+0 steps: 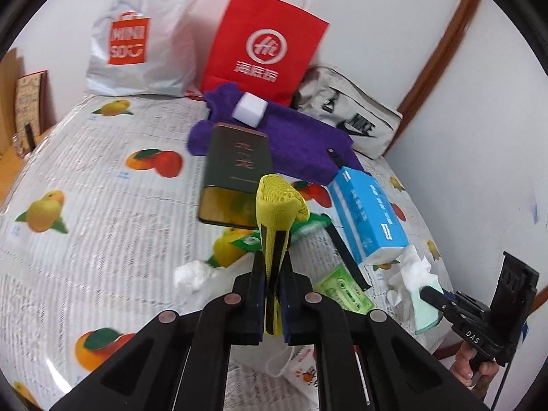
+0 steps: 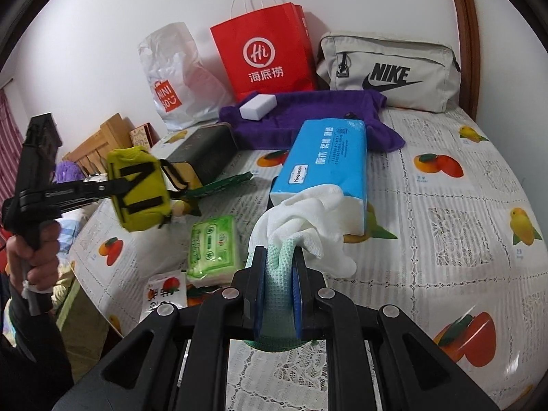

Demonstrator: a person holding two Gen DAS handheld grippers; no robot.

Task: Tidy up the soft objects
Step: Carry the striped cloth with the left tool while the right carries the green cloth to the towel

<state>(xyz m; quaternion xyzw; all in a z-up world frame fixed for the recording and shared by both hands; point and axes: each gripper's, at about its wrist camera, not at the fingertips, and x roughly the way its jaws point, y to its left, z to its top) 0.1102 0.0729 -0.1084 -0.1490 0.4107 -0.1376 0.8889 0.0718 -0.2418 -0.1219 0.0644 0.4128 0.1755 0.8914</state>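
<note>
While both hands work over the fruit-printed tablecloth [image 2: 445, 205], each gripper already carries something soft; the left gripper [image 1: 274, 294] is pinched tight on a yellow mesh pouch [image 1: 277, 205] with black straps, gripped near one end so the rest stands free above the clutter, clear of the dark tin box [image 1: 236, 174] beyond it; seen from the right wrist, the same pouch [image 2: 140, 188] hangs well off the table surface, which suits carrying it rather than dragging it through the other items. The right gripper [image 2: 279, 287] has its jaws closed narrowly on a white-and-green glove [image 2: 301, 236], held by the green cuff so the white fingers spill forward, just in front of the blue tissue pack [image 2: 325, 164]; whether they touch the pack I cannot quite tell. Left on the table are a green wet-wipe pack [image 2: 212, 246], a purple towel [image 2: 308, 116] with a white block [image 2: 258, 107] on it, and, along the wall, a red paper bag [image 2: 263, 51], a white plastic bag [image 2: 178, 78] and a grey pouch [image 2: 390, 72]; these bags look like likely destinations, though that is only a judgement.
</note>
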